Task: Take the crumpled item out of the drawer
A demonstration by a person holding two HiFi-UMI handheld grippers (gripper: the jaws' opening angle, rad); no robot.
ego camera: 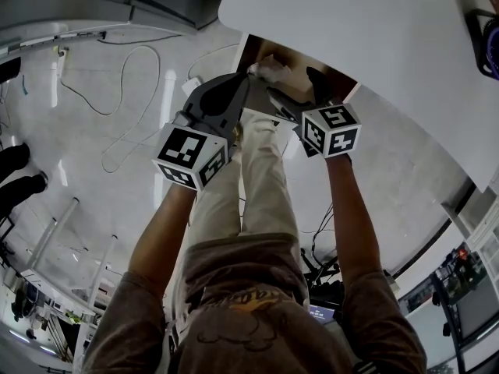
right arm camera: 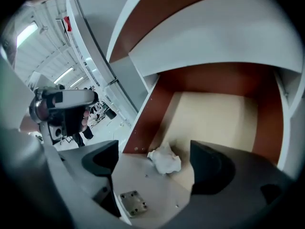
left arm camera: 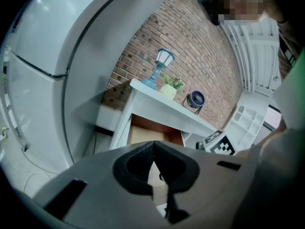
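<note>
The white table's (ego camera: 351, 22) drawer (right arm camera: 214, 113) stands pulled out, with brown walls and a beige floor. A crumpled white item (right arm camera: 164, 159) lies in its front left corner, and it also shows in the head view (ego camera: 269, 70). My right gripper (right arm camera: 157, 165) is open and reaches down into the drawer, one jaw on each side of the crumpled item, and neither pad touches it. My left gripper (left arm camera: 153, 144) is shut with its tips together and nothing visible between them. It hovers at the drawer's front left (ego camera: 245, 80), beside the right gripper (ego camera: 295, 88).
On the tabletop stand a blue lantern lamp (left arm camera: 159, 68), a small potted plant (left arm camera: 171, 85) and a small dark fan (left arm camera: 195, 99), against a brick wall. A tall white appliance (left arm camera: 33, 94) is to the left. Cables (ego camera: 132, 92) lie on the floor.
</note>
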